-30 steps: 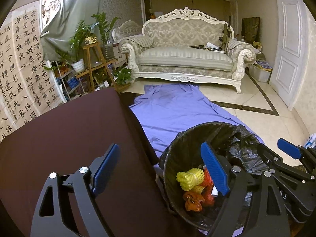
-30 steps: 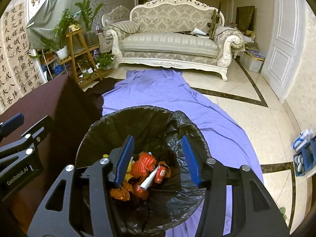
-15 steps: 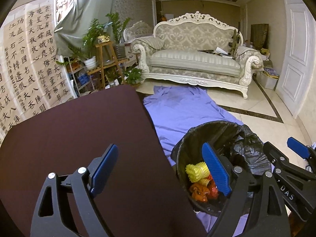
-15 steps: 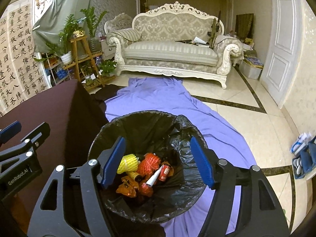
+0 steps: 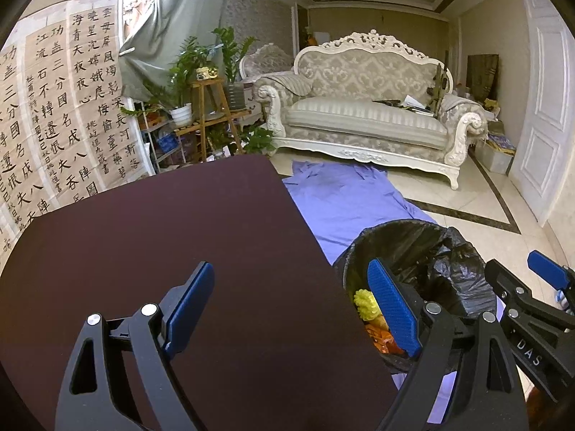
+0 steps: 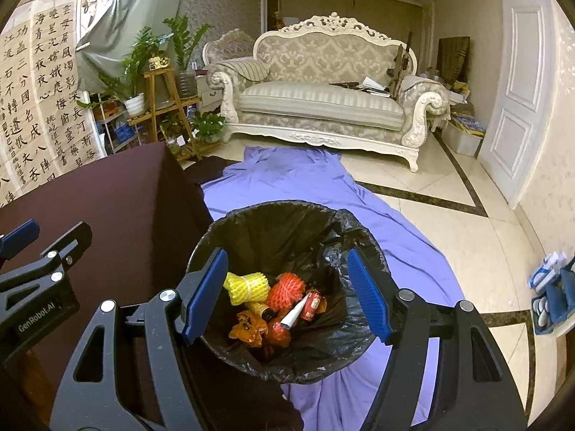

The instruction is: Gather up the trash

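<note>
Trash [image 6: 276, 305] in bin [image 6: 287, 366], black liner, on floor beside surface [image 5: 179, 251]: yellow and orange foam nets, small can, white tube, crinkled orange wrappers. Likely light, soft, crushable; nets grippy, can and tube slicker; pinch across middle. Liner thin, glossy, wrinkled. Purple sheet [image 6: 287, 176] under bin. Left claw [image 5: 291, 309] wide open, empty, over dark matte surface. Right claw [image 6: 287, 294] open, empty, above bin.

Both wrist cameras look forward and down along their tongs, sharing the black-lined trash bin [image 5: 424, 251] [image 6: 287, 230] close ahead and the cream carved sofa [image 5: 366, 122] [image 6: 320, 104] far beyond
</note>
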Tool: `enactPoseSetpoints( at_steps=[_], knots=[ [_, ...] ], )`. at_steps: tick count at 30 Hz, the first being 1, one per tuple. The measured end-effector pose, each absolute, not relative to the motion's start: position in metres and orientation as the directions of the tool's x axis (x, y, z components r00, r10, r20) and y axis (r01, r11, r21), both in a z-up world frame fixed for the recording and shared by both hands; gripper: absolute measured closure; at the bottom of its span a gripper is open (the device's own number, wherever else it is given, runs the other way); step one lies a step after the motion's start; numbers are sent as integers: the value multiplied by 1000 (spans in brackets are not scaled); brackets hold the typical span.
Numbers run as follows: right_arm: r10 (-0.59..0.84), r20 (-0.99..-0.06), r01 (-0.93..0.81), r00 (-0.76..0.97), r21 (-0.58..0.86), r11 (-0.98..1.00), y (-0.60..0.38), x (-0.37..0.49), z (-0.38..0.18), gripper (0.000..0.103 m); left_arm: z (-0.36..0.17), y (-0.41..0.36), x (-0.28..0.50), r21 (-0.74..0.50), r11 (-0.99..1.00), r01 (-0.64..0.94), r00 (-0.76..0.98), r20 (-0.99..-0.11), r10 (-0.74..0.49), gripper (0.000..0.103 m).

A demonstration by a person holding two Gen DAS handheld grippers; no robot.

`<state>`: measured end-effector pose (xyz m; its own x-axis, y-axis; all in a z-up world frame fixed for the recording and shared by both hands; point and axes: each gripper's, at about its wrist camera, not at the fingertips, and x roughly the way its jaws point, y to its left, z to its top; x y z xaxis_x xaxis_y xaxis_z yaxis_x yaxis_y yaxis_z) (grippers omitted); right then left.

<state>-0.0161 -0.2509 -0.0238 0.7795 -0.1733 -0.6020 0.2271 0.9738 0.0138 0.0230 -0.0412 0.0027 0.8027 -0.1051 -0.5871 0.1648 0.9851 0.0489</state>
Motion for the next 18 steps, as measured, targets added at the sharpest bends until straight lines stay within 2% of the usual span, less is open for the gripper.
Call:
enactPoseSetpoints(
  at_steps=[18],
  knots=[
    [-174, -597, 228, 784, 15, 974, -249, -19, -23, 36, 3, -36, 20, 44, 986, 159, 804, -586, -103, 19]
  ],
)
